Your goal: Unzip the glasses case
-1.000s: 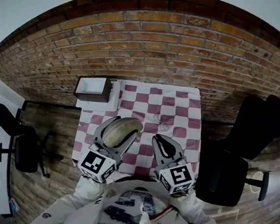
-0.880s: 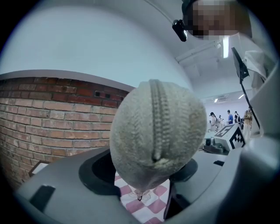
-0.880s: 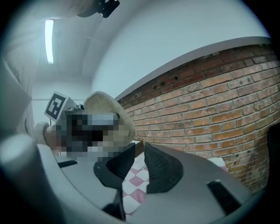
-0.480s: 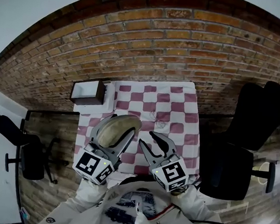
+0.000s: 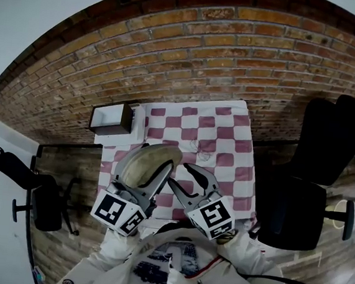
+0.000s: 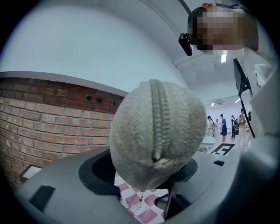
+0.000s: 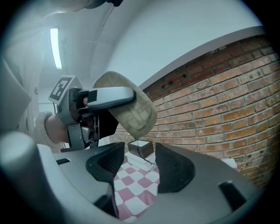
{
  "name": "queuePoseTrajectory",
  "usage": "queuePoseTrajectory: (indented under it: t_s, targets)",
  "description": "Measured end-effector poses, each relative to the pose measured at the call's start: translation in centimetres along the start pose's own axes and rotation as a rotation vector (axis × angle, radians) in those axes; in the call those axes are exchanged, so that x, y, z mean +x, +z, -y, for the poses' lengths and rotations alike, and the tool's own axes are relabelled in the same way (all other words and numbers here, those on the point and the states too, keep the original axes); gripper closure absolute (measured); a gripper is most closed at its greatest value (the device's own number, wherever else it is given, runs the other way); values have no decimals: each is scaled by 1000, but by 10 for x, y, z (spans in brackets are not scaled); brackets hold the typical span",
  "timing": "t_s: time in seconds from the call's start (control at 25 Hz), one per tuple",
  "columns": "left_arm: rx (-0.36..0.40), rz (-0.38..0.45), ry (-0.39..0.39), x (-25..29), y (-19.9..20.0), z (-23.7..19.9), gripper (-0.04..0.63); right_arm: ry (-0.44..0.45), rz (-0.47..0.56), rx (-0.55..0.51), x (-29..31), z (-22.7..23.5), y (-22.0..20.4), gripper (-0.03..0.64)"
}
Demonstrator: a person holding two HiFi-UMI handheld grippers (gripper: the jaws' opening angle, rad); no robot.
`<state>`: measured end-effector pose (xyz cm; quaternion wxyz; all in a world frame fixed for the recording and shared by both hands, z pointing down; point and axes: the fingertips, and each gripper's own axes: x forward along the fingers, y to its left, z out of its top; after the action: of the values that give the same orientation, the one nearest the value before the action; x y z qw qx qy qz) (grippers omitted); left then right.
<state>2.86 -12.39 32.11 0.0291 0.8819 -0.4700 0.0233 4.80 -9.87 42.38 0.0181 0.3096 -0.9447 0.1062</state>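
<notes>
Seen from above, a person stands at the near edge of a small tabletop (image 5: 222, 144) covered in a red and white checked cloth, a claw in each hand. The far edge of the tabletop sits against a brick wall (image 5: 203, 66).

The left claw (image 5: 157, 157) is clamped on the glasses case (image 5: 147, 166), a rounded beige fabric case, one jaw on each long side. The case is held up in the air above the near left part of the cloth (not resting on it). In the left gripper view the end of the case (image 6: 157, 131) fills the middle, and its zip (image 6: 159, 118) runs straight down the centre, closed as far as can be seen.

The right claw (image 5: 179, 174) hovers just beside the case, its tips angled toward it but not touching. Its jaws have just been opening and now stand fairly wide. The right gripper view shows only checked cloth between them, with the left claw (image 7: 103, 97) and the case (image 7: 131, 109) up and to the left.

An open dark box (image 5: 110, 118) with a pale inside sits at the far left corner. Most of the remaining cloth is bare. A black chair (image 5: 326, 152) stands close off the right edge, and another dark chair (image 5: 41, 200) stands apart from the left edge.
</notes>
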Motion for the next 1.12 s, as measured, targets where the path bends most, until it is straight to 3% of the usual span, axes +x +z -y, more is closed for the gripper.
queuePoseTrajectory:
  t_s: [0.6,1.12]
  targets:
    - [-27,-8,-24,2,2,4,312,29,-3,-7,22,-5,-6,408]
    - [-38,-8,-25,4,3,3,311,45,-3,-12,28,-5,-7,523]
